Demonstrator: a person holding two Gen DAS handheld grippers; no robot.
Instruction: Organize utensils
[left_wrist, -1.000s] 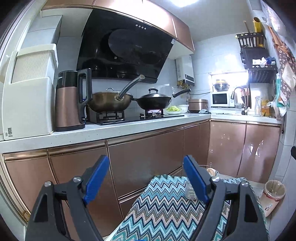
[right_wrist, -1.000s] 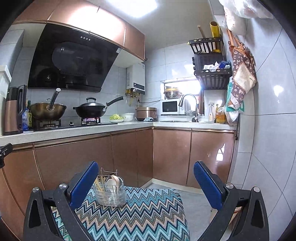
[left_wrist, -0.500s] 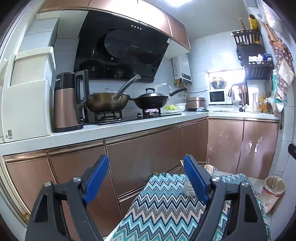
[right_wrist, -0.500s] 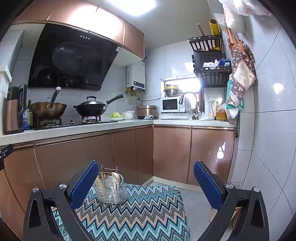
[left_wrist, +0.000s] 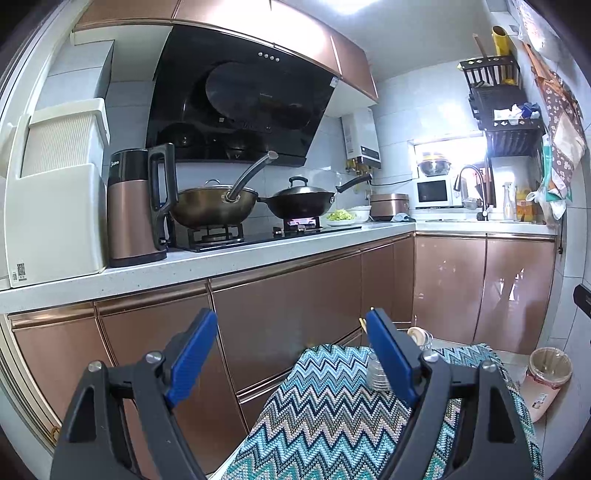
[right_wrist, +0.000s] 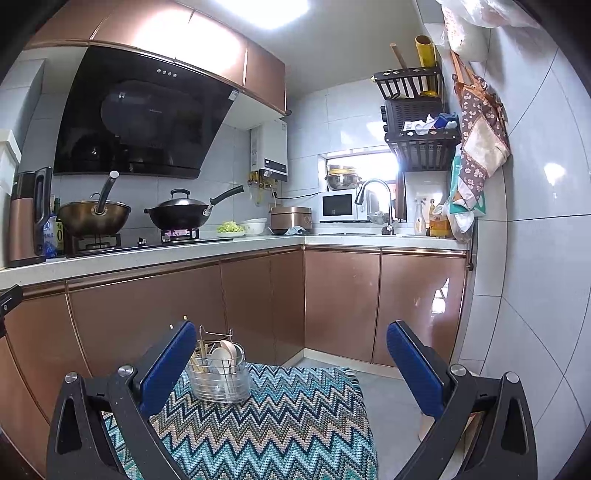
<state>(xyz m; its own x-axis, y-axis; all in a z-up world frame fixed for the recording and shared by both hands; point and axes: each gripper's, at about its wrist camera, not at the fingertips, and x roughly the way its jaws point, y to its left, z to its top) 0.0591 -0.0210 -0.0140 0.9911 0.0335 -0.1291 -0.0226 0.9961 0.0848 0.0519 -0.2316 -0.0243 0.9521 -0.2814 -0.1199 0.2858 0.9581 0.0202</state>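
A wire utensil holder stands at the far left of a zigzag-patterned cloth. It holds chopsticks and pale spoons, all upright. My right gripper is open, held above the cloth's near part, with the holder just beside its left finger. In the left wrist view my left gripper is open too, with nothing between its fingers. Its right finger hides most of the holder; only a spoon tip shows past it.
A counter runs along the left with a kettle, two woks on a stove and a plate of greens. Copper cabinet doors close the corner. A bin stands on the floor right of the cloth.
The view has drifted slightly in both cameras. Both grippers stay open as before, and the holder has not moved.
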